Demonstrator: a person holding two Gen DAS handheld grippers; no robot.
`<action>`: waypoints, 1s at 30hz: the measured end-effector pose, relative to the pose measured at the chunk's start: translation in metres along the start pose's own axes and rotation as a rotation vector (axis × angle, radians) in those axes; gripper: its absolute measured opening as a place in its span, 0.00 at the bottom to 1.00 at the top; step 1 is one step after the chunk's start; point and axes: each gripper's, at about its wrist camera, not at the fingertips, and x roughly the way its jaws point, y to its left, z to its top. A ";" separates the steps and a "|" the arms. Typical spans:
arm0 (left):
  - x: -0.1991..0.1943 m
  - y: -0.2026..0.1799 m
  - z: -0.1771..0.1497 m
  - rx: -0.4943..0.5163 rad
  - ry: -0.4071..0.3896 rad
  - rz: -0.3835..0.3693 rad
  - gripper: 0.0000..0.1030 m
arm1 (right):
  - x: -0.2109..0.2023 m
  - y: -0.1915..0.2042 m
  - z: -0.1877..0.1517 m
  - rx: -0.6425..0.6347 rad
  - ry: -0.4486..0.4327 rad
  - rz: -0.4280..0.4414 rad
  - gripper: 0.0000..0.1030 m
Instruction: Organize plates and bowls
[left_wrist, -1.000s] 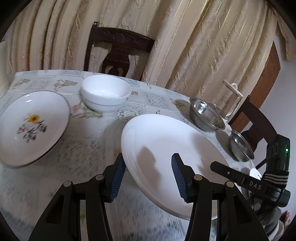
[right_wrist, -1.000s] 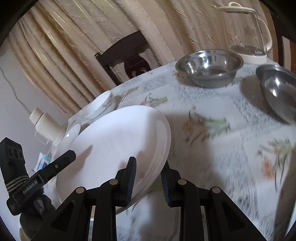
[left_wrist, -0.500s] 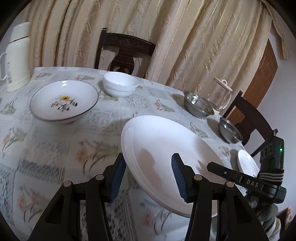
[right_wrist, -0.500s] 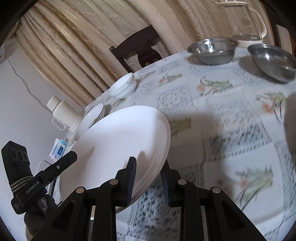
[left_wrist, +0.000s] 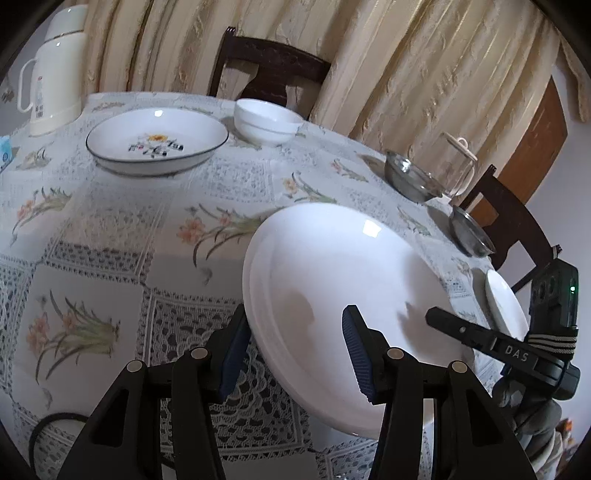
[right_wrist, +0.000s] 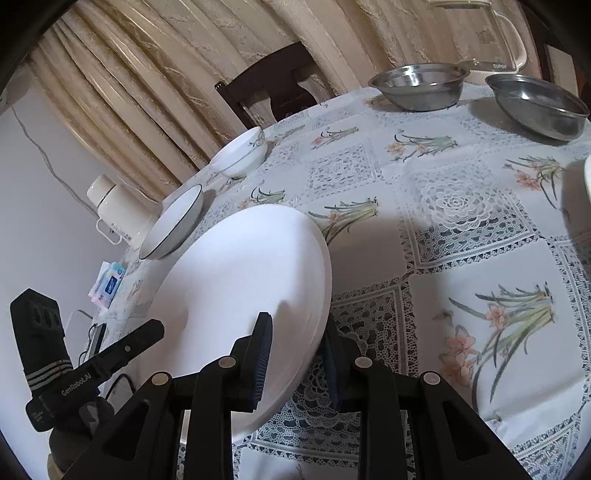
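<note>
right tool (right_wrist: 295, 356) — clamped on glossy round white plate (right_wrist: 243, 291) rim | left tool (left_wrist: 293, 349) — fingers apart, straddling plate edge | lace-patterned surface (right_wrist: 461, 206)

Large white plate (left_wrist: 343, 295): plain, glossy, tilted, lifted off table, lower centre-right of left wrist view; rim between pads of right hand-held gripper (right_wrist: 295, 354).
Floral plate (left_wrist: 157, 146): dark rim, flower print at centre, flat on table, upper left.
White bowl (left_wrist: 267, 120): upright, upper centre, just beside floral plate.
Two steel bowls (left_wrist: 412, 177) (left_wrist: 471, 232): upright, right side, near each other.
Small white plate (left_wrist: 504, 304): right edge, partly hidden.
</note>
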 end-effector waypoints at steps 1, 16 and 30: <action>-0.001 0.000 -0.001 0.003 -0.008 0.004 0.50 | 0.000 0.001 0.000 -0.006 -0.007 -0.010 0.28; -0.018 -0.010 -0.001 0.059 -0.121 0.095 0.51 | -0.019 0.004 -0.006 -0.011 -0.136 -0.034 0.52; -0.041 -0.047 -0.004 0.176 -0.208 0.211 0.71 | -0.035 -0.005 -0.008 0.055 -0.233 -0.037 0.57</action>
